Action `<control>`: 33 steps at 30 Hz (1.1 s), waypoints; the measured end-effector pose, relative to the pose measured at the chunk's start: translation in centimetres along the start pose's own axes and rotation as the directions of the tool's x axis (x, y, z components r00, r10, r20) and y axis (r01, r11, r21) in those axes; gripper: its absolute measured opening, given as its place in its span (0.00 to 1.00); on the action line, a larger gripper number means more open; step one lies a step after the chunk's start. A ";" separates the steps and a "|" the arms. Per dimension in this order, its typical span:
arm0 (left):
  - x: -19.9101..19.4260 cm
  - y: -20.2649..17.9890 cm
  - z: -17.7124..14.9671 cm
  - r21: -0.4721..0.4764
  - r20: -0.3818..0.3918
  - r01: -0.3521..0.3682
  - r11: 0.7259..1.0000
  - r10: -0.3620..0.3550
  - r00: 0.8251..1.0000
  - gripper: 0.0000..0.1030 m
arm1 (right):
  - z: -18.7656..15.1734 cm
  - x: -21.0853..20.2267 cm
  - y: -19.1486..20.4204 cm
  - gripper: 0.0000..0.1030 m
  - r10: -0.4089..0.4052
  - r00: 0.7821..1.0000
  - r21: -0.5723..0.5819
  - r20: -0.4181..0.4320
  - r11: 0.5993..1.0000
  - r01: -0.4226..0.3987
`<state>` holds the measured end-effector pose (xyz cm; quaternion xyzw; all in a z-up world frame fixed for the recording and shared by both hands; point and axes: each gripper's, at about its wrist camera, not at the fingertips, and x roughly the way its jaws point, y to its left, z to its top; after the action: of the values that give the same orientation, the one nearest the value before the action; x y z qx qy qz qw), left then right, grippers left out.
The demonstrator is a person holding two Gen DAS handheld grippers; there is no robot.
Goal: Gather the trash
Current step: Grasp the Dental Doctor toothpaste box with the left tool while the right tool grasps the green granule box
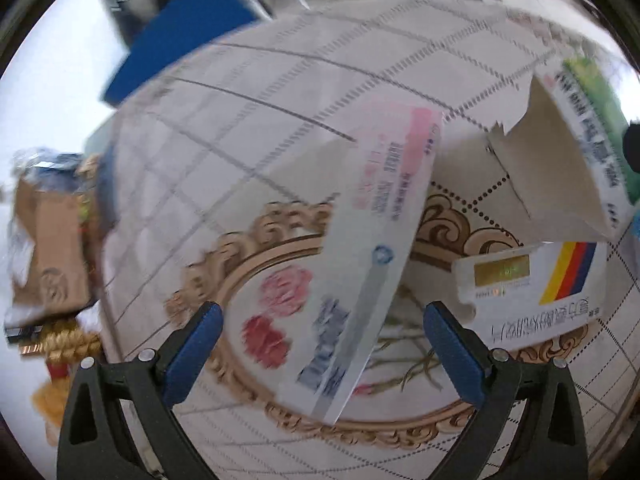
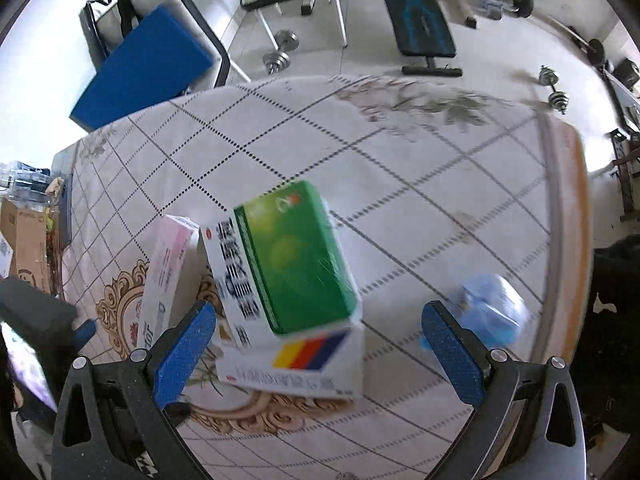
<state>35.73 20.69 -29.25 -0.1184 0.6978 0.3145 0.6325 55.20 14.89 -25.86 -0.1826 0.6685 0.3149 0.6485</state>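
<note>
Three empty cartons lie on the patterned tablecloth (image 2: 400, 184). A long pink-and-white box (image 1: 368, 256) sits tilted between my left gripper's (image 1: 324, 344) open fingers, a little ahead of them. The same pink box (image 2: 166, 272) shows at the left of the right wrist view. A green box (image 2: 296, 256) with a torn flap lies on top of a white box with a yellow-red-blue stripe (image 2: 296, 360). My right gripper (image 2: 318, 340) is open just above and in front of this pair. The green box (image 1: 560, 148) and striped box (image 1: 532, 284) appear at the right in the left wrist view.
A crumpled blue bag (image 2: 492, 308) lies on the cloth right of my right fingers. Cardboard boxes (image 1: 52, 256) stand off the table's left edge. A blue-cushioned chair (image 2: 148, 64), dumbbells (image 2: 280, 52) and a weight bench (image 2: 420, 16) stand on the floor beyond.
</note>
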 end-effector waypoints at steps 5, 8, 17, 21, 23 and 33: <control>2.2 0.9 0.1 -0.065 -0.039 0.103 0.993 -0.106 0.994 0.52 | 1.0 1.7 0.1 1.00 0.011 1.000 0.009 -0.022 1.000 -0.011; 2.6 3.2 -1.7 -0.185 -0.043 0.120 0.975 -0.130 0.991 0.52 | 1.1 2.1 0.3 1.00 0.019 0.999 0.002 -0.028 1.000 -0.019; 4.4 10.0 -12.1 -0.603 -0.046 0.163 0.781 -0.238 0.970 0.52 | 1.5 3.1 2.2 1.00 0.014 0.999 -0.040 -0.038 0.999 -0.016; 4.7 9.2 -10.9 -0.569 -0.062 0.146 0.810 -0.219 0.974 0.52 | 1.7 3.9 3.1 1.00 -0.016 0.999 -0.070 -0.050 0.997 0.012; 4.9 8.8 -9.7 -0.542 -0.069 0.116 0.832 -0.181 0.981 0.52 | 1.7 4.3 3.5 1.00 -0.030 0.998 -0.079 -0.054 0.997 0.025; -0.2 7.5 -11.2 -0.555 0.050 0.134 0.821 -0.127 0.991 0.47 | 0.1 4.0 3.3 0.79 -0.029 0.999 -0.111 0.014 0.993 0.030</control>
<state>22.46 19.88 -26.90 -0.3432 0.5627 0.4606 0.5945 52.75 18.00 -29.15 -0.2265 0.6430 0.3433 0.6461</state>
